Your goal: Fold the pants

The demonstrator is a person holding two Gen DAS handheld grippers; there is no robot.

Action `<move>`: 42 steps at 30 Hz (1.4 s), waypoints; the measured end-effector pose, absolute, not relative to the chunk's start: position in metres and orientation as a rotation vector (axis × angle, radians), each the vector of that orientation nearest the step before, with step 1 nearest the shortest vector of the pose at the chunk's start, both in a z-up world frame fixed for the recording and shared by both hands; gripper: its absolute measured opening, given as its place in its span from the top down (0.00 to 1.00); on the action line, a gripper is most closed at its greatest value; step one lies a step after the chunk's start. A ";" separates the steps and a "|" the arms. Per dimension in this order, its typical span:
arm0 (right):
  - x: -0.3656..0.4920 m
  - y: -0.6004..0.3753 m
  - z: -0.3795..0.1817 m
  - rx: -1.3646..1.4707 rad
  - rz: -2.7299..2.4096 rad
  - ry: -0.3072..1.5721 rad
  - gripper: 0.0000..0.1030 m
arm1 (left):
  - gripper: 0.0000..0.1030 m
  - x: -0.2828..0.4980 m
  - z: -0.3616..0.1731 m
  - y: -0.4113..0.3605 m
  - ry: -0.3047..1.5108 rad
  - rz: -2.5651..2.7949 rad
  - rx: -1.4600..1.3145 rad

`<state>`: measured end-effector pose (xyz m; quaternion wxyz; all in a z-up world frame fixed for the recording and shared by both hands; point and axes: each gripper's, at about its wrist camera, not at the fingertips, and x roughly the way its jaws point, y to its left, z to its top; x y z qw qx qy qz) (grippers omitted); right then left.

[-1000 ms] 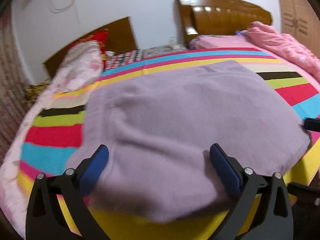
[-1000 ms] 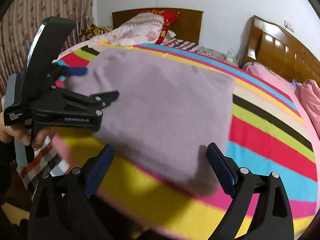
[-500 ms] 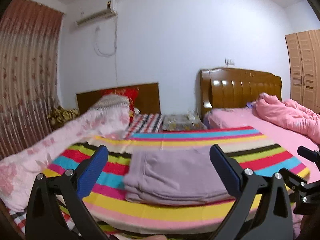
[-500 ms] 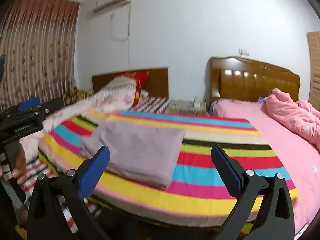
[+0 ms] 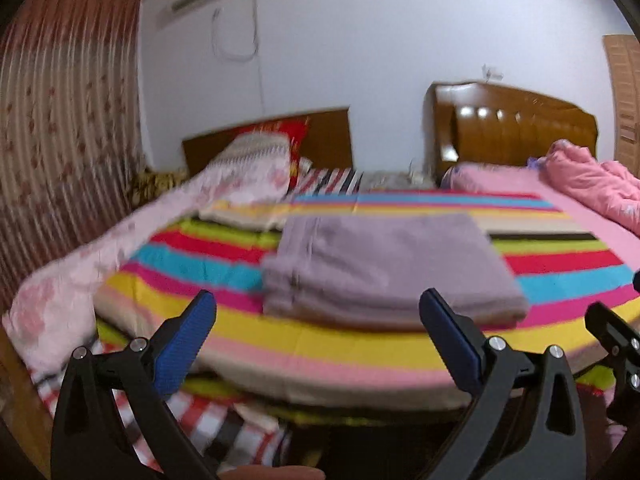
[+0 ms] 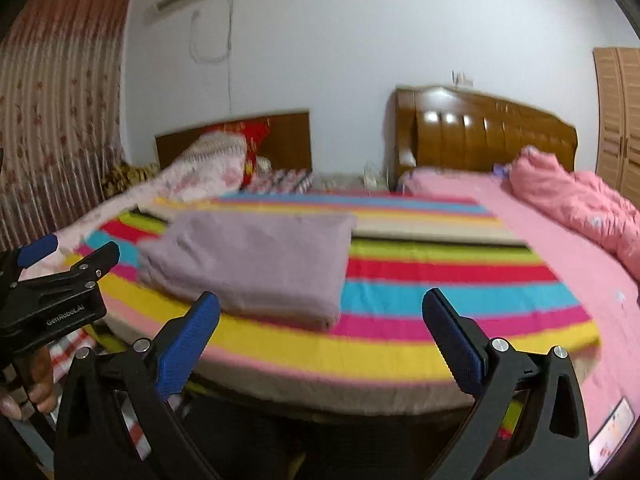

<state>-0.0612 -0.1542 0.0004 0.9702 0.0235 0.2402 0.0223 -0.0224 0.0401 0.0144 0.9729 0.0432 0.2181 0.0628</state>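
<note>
The lilac pants lie folded in a flat stack on the striped bed cover, near its front edge. They also show in the right wrist view. My left gripper is open and empty, held back from the bed's front edge, short of the pants. My right gripper is open and empty too, off the front edge and to the right of the pants. The left gripper shows at the left of the right wrist view.
A pink flowered quilt lies along the bed's left side. A second bed with a pink sheet and a rumpled pink duvet adjoins on the right. Wooden headboards and a wall stand behind. A curtain hangs at left.
Both grippers have pulled back and up from the pants, which a second ago filled both views. The folded pants stay on the bed. Both grippers stay open.
</note>
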 end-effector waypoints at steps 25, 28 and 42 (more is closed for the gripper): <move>-0.056 -0.149 -0.018 0.030 0.069 0.532 0.05 | 0.02 -0.026 -0.021 0.038 0.531 0.132 0.038; -0.056 -0.148 -0.018 0.028 0.071 0.532 0.05 | 0.02 -0.026 -0.021 0.038 0.534 0.129 0.041; -0.057 -0.148 -0.019 0.019 0.075 0.530 0.05 | 0.02 -0.026 -0.024 0.038 0.545 0.129 0.029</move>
